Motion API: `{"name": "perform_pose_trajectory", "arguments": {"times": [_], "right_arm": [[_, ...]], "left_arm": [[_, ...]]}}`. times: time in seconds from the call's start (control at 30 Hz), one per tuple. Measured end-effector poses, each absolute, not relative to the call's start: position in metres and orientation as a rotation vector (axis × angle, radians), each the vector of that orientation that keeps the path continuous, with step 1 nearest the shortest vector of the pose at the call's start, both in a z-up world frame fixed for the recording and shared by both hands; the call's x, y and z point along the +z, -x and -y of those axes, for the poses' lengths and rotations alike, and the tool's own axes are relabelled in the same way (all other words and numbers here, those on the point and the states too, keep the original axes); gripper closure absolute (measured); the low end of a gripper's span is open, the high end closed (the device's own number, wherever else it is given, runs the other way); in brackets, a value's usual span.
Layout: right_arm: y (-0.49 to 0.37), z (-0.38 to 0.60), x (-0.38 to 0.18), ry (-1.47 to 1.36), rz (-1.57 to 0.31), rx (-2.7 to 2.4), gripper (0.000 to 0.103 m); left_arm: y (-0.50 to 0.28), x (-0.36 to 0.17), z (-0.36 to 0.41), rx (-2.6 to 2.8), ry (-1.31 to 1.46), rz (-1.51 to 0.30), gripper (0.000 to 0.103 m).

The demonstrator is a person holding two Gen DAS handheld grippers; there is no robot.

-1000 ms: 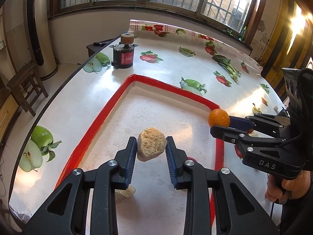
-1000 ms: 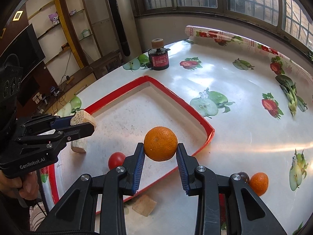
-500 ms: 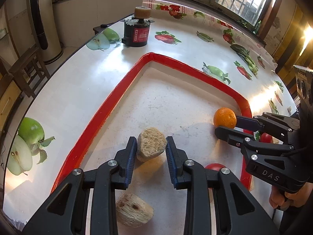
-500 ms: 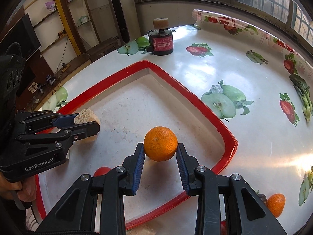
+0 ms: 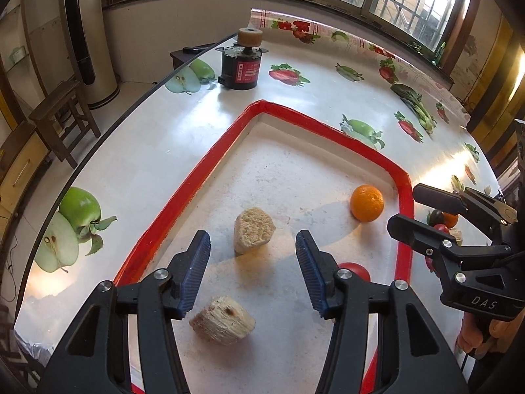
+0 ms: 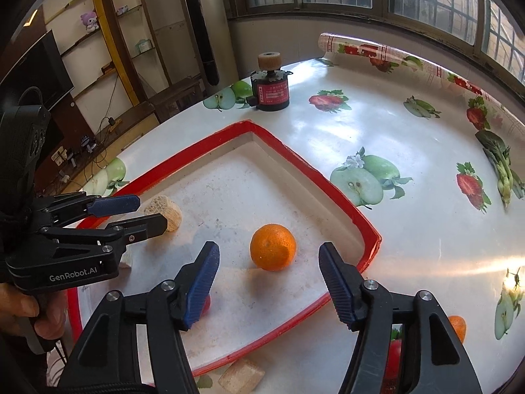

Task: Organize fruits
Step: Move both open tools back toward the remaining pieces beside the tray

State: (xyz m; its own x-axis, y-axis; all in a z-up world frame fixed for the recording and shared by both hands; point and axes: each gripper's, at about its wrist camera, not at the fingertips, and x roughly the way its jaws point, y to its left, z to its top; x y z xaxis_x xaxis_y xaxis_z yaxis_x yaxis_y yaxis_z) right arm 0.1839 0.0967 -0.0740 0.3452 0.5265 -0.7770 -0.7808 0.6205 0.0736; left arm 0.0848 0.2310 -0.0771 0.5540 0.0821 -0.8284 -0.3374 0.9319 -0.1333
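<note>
A white worktop (image 5: 137,151) printed with fruit pictures carries a shallow white tray with a red rim (image 5: 183,193). Both handheld grippers point down into the tray.

The left gripper (image 5: 252,269) has its jaws apart and opening. A tan, crumbly chunk (image 5: 254,233) sits on the tray floor just ahead of the gap between the blue pads, touched by neither. A second pale chunk (image 5: 223,320) lies nearer the camera, partly under the left finger. A red fruit (image 5: 356,268) peeks out behind the right finger.

The right gripper (image 6: 267,282) also has its jaws apart and opening. An orange (image 6: 273,251) rests on the tray floor ahead of the gap, free of both pads, near the tray's right-hand corner.

Outside the tray, toward the worktop's near edge, lie another orange (image 6: 457,326), a red fruit (image 6: 395,349) and a tan block (image 6: 241,377), partly hidden by the gripper.

Near the worktop's far left corner stands a small black cylinder with a red label (image 5: 241,70), topped by a cork-coloured wheel. A hand (image 6: 42,315) grips the left tool's handle.
</note>
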Motion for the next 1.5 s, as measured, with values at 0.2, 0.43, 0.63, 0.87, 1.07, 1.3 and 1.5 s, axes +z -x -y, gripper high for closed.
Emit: {"name": "perform_pose_trajectory", "arguments": {"times": [0.2, 0.43, 0.63, 0.87, 1.07, 1.3, 1.5], "right_arm": [[-0.167, -0.068, -0.057, 0.308, -0.829, 0.867, 0.038], [-0.160, -0.028, -0.045, 0.258, -0.805, 0.834, 0.038], [-0.156, 0.006, -0.049, 0.233, -0.819, 0.790, 0.038], [-0.153, 0.046, -0.055, 0.200, -0.834, 0.731, 0.038], [-0.149, 0.075, -0.057, 0.173, -0.837, 0.686, 0.038], [-0.146, 0.101, -0.058, 0.148, -0.836, 0.646, 0.038], [-0.142, 0.111, -0.059, 0.137, -0.836, 0.637, 0.038]], "left_arm": [[-0.074, -0.066, -0.217, 0.225, 0.302, -0.929, 0.050], [-0.066, -0.057, -0.192, 0.186, 0.293, -0.912, 0.050], [-0.063, -0.052, -0.169, 0.138, 0.281, -0.903, 0.050], [-0.060, -0.049, -0.142, 0.082, 0.261, -0.904, 0.050], [-0.058, -0.045, -0.117, 0.028, 0.242, -0.902, 0.050], [-0.054, -0.044, -0.090, -0.034, 0.224, -0.908, 0.050], [-0.050, -0.054, -0.074, -0.070, 0.239, -0.930, 0.050]]}}
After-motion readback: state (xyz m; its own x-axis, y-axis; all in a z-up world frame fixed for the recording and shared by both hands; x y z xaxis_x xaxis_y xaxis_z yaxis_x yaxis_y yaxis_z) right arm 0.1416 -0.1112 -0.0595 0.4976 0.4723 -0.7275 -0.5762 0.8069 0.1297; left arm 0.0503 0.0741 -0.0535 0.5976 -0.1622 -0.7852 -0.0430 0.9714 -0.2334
